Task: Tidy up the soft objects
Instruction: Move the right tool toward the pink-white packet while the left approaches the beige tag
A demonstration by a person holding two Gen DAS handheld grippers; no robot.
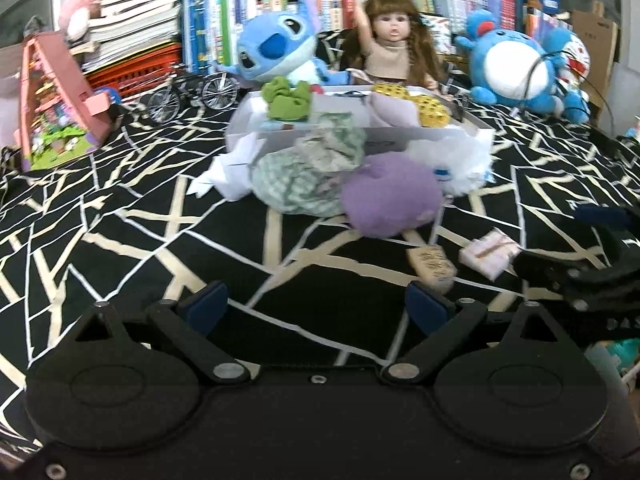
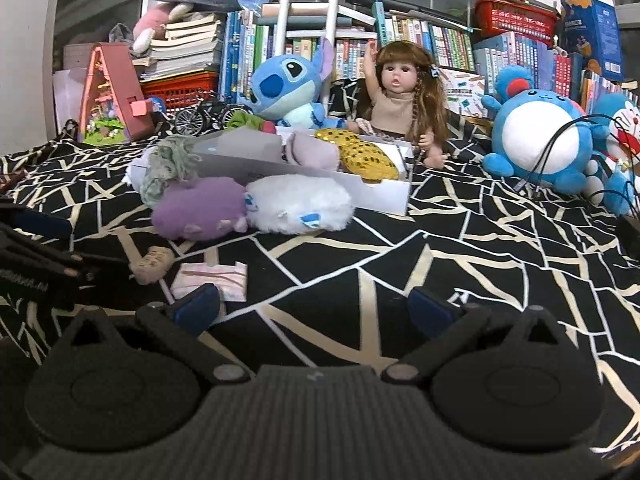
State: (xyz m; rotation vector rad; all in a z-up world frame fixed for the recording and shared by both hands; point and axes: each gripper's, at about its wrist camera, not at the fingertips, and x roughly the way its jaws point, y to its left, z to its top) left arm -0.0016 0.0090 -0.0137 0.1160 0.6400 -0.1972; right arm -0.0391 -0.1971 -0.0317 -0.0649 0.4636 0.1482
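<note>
**Soft toys piled at the box, both claws empty**

Purple plush and white plush lie side by side, touching, on the black patterned cloth right in front of the white box. A green-white knit bundle leans on the box's front wall, against the purple plush. Inside the box: green cloth piece, a mauve soft item, two gold sequin pads.

Nearer the claws — a cork and a small pink packet, apart from the pile.

Left claw: spread wide, holding nothing, low over the cloth. Right claw: same, spread and empty.

Behind the box: blue alien plush, doll, round blue plush, books.
</note>
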